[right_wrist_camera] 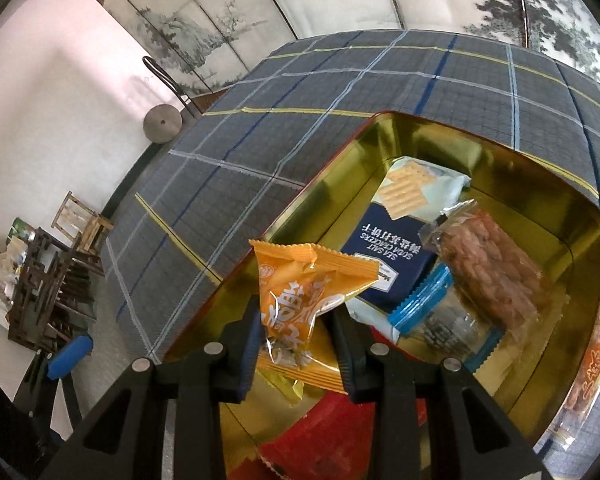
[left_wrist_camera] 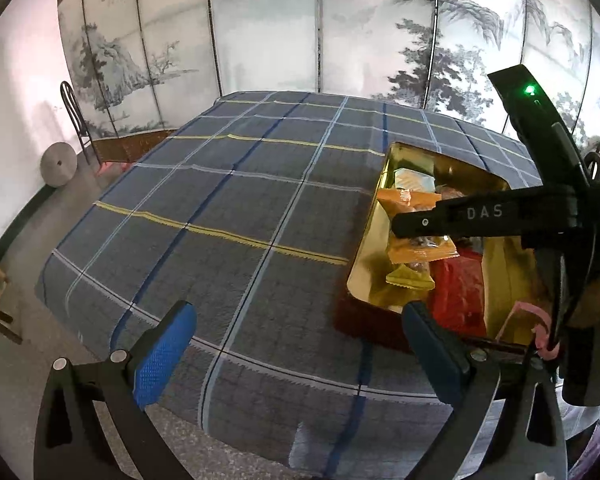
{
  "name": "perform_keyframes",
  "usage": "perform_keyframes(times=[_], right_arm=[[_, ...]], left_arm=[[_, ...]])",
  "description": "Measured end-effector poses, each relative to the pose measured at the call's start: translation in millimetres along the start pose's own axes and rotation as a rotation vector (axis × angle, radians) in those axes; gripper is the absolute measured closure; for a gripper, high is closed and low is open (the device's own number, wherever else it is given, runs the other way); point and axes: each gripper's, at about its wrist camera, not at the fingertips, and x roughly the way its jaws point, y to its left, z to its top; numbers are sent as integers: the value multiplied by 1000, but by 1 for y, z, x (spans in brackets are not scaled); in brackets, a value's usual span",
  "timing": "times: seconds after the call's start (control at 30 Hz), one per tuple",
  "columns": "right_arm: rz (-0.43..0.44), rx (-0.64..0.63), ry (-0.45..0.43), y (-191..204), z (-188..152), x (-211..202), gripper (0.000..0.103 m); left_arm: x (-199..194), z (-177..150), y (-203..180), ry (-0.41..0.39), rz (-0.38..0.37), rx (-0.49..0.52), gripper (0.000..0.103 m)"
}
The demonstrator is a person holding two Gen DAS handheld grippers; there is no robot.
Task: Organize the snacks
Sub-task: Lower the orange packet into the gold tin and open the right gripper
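My right gripper [right_wrist_camera: 296,332] is shut on an orange snack packet [right_wrist_camera: 308,292], which it holds over the near left part of an open gold tin [right_wrist_camera: 580,240]. Inside the tin lie a navy soda cracker pack [right_wrist_camera: 392,252], a clear pack of brown snacks [right_wrist_camera: 496,264], a blue-edged clear pack [right_wrist_camera: 432,300] and a red packet [right_wrist_camera: 332,432]. My left gripper [left_wrist_camera: 300,344] stands open over the plaid cloth, just left of the tin [left_wrist_camera: 364,256], with nothing between its blue pads [left_wrist_camera: 164,352]. Orange packets [left_wrist_camera: 412,200] show in the tin.
The tin sits on a table under a grey-blue plaid cloth [left_wrist_camera: 228,208]. Another clear snack pack [right_wrist_camera: 596,360] lies outside the tin's right wall. A painted folding screen [left_wrist_camera: 260,32] stands behind the table. Wooden chairs [right_wrist_camera: 60,280] stand at the left.
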Motion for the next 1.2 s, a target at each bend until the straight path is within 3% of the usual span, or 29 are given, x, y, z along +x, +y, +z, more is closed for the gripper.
perform_keyframes(times=[0.53,1.2], right_arm=[[1,24,-7,-1,2,1,68],[90,30,5,6,-24,-18,67]], left_arm=[[5,-4,0,16,4,13,2],[10,-6,1,44,6,6,2]])
